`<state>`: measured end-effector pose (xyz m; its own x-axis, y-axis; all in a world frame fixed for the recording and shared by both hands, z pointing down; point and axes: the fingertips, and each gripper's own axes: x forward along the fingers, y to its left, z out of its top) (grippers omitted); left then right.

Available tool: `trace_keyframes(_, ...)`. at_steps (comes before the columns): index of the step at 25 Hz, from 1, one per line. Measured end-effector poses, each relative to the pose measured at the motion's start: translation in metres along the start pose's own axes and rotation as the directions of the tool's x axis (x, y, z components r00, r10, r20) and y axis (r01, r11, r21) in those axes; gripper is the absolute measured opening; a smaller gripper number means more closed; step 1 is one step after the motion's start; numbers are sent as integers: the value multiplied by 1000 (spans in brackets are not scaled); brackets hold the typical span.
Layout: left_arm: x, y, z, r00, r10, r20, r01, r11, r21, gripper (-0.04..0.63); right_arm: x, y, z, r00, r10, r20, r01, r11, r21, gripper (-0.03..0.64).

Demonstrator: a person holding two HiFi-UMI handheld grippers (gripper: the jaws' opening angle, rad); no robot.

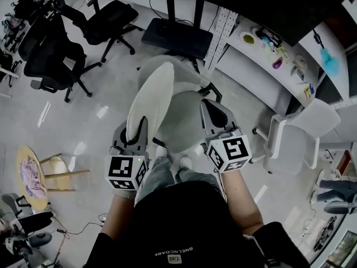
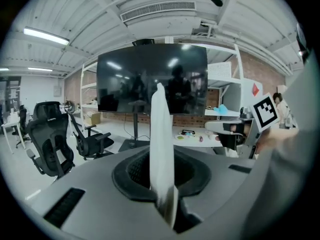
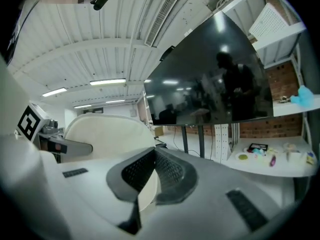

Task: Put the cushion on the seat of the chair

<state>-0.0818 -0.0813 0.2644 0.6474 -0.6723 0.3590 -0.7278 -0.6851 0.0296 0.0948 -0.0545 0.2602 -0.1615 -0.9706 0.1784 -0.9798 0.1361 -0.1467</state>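
Note:
The cushion (image 1: 152,96) is a cream oval pad, held upright and edge-on over the grey chair (image 1: 187,124). My left gripper (image 1: 134,134) is shut on its lower edge. In the left gripper view the cushion (image 2: 161,144) rises as a thin white slab from between the pads of that gripper (image 2: 163,189). My right gripper (image 1: 216,116) hovers beside the cushion over the right part of the seat, apart from it, its jaws together with nothing in them. In the right gripper view the cushion (image 3: 107,136) shows broadside to the left of the gripper (image 3: 154,156).
Black office chairs (image 1: 106,18) stand at the upper left. A white chair (image 1: 298,135) is at the right. A white desk (image 1: 262,66) with paint things runs behind, next to a screen stand's base (image 1: 177,36). A small round table (image 1: 30,175) is at the left.

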Motion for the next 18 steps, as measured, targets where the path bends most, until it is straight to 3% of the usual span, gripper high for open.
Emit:
trace_keyframes(8,52,-29,-4,985,-169,-38,170,985,34,55,-14,-36,-14,987,-157,-26,158,987,28,8)
trace_keyframes(18,90,-62,-22,933,-346,-99,352,935,49,55,-47,-71,-36,935,-350,-65,354,933,70,8)
